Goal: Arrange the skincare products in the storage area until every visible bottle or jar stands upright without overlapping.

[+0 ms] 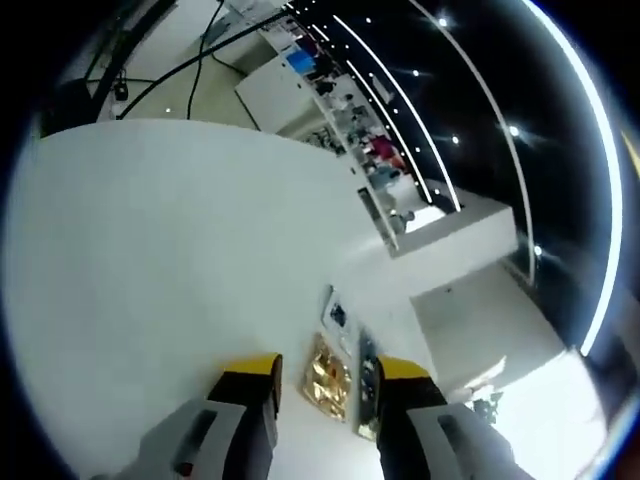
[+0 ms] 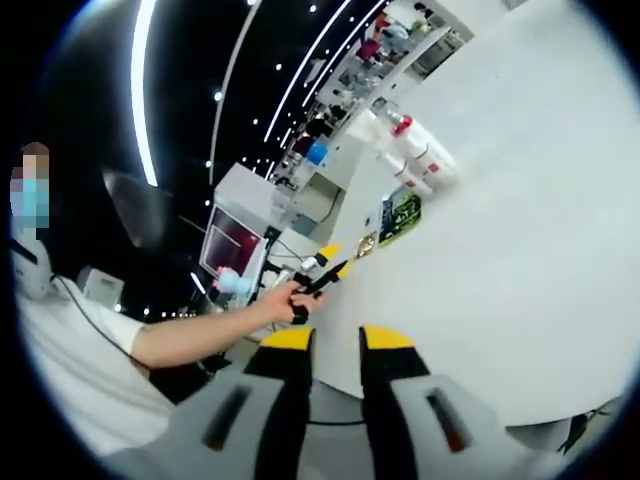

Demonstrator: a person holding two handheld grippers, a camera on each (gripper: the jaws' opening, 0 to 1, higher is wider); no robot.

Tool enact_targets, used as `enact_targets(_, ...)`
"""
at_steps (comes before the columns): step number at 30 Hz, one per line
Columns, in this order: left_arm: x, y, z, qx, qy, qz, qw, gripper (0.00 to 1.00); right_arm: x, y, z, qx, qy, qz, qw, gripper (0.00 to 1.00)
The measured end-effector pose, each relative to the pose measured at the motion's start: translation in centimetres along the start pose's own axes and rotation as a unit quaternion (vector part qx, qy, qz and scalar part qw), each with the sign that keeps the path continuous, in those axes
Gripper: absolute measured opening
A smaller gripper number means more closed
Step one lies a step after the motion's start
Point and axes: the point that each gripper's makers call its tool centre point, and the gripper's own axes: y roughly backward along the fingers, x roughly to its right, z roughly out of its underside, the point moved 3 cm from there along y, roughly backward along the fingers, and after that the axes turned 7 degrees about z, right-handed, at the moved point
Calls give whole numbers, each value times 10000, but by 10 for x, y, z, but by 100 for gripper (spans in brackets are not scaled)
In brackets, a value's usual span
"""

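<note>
In the left gripper view my left gripper (image 1: 328,378) is open low over the white table (image 1: 170,260). A gold foil packet (image 1: 328,375) lies flat beyond the gap between its jaws. A dark packet (image 1: 367,385) lies beside the right jaw, and a small card (image 1: 335,313) sits farther off. In the right gripper view my right gripper (image 2: 337,340) holds nothing, its jaws a narrow gap apart. White bottles with red caps (image 2: 420,155) are grouped far off on the table (image 2: 520,260); I cannot tell whether they stand upright. Near them lies a green and black packet (image 2: 400,215). A hand holds the left gripper (image 2: 335,260) near the gold packet (image 2: 367,245).
The table's edge (image 2: 350,300) runs close to the person's hand (image 2: 285,300). Shelves with many small products (image 1: 375,150) stand behind the table, beside a white counter (image 1: 460,230). A screen with a pink picture (image 2: 232,250) stands off the table. Ceiling light strips cross the dark background.
</note>
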Motion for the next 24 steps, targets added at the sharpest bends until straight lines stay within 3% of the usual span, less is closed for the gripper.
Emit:
enact_targets(7,20,20,3,-146,-337,310,9988,38,-3,-2,2,-46,122,-60,9999,19)
enact_targets(12,44,49,16,-348,-807,594,9944,41,-5,-2,1,-12,182,-131,9997,19)
enact_targets(14,54,62,18,-291,-846,678,9937,41,-6,-3,0,-3,165,-179,9997,19)
enact_targets(16,66,75,18,-145,-1114,809,9904,41,-6,-3,-3,67,115,-242,9996,19)
enact_targets(24,104,107,27,-300,-1653,1170,9788,46,-9,-3,-12,229,191,-322,9990,22)
